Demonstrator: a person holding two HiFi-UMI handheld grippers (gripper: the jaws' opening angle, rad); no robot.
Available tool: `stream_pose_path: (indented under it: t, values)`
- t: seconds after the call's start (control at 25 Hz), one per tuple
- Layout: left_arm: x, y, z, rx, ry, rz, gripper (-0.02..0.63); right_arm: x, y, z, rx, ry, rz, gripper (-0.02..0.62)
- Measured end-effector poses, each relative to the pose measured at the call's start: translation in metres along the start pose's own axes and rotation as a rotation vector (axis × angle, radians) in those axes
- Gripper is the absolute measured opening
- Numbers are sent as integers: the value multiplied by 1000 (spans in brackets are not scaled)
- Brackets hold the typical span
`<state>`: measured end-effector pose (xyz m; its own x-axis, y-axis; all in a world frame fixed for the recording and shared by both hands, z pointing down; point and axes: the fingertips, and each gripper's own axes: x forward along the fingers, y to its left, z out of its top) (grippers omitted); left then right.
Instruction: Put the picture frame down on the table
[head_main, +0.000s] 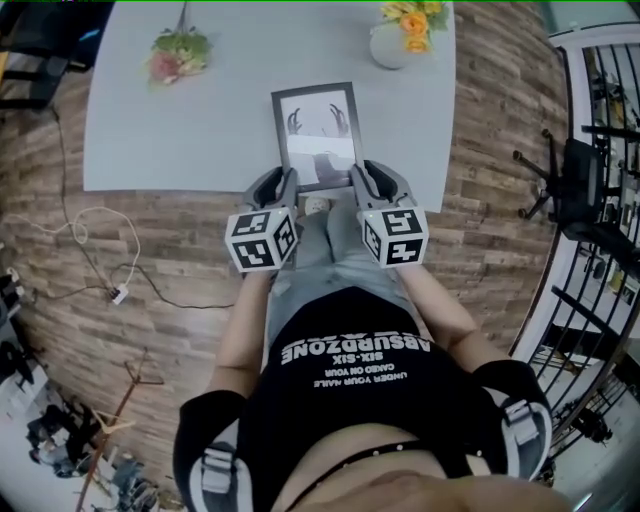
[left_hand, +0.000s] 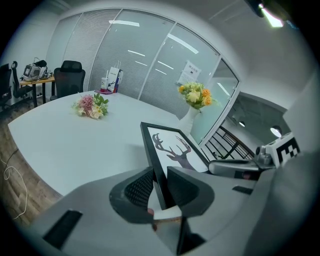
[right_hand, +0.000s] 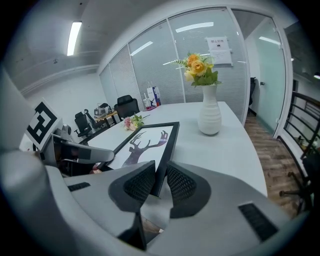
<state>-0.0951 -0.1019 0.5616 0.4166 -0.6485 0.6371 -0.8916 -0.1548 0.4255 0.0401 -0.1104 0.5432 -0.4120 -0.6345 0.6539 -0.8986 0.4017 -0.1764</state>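
Both clamped on the picture frame (head_main: 318, 125) over the table (head_main: 180, 130) — left gripper (head_main: 288, 180), right gripper (head_main: 360, 174).

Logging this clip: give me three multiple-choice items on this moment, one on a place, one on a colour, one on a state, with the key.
1. Where is the white vase?
A. On the table, beyond the picture frame, toward the person's right
B. On the floor
C. On top of the frame

2. What colour is the frame's border?
A. Gold
B. Black
C. Red

3. What is the left gripper doing?
A. Open and empty
B. Shut on a flower stem
C. Shut on the frame's edge

Key: 1 A, the head view shows it standing at the table's far right; 2 B, the border reads black in all three views; 3 C, the left gripper view shows the frame's edge pinched between its jaws.
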Motion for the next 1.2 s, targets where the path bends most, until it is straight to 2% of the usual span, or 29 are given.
stream_pose_path:
  t: [0.52, 1.2]
  values:
    - [23, 11, -18, -15, 67, 25, 97, 26, -11, -23, 30, 73, 10, 86]
    - [43, 26, -37, -26, 127, 59, 97, 51, -16, -45, 19, 154, 20, 86]
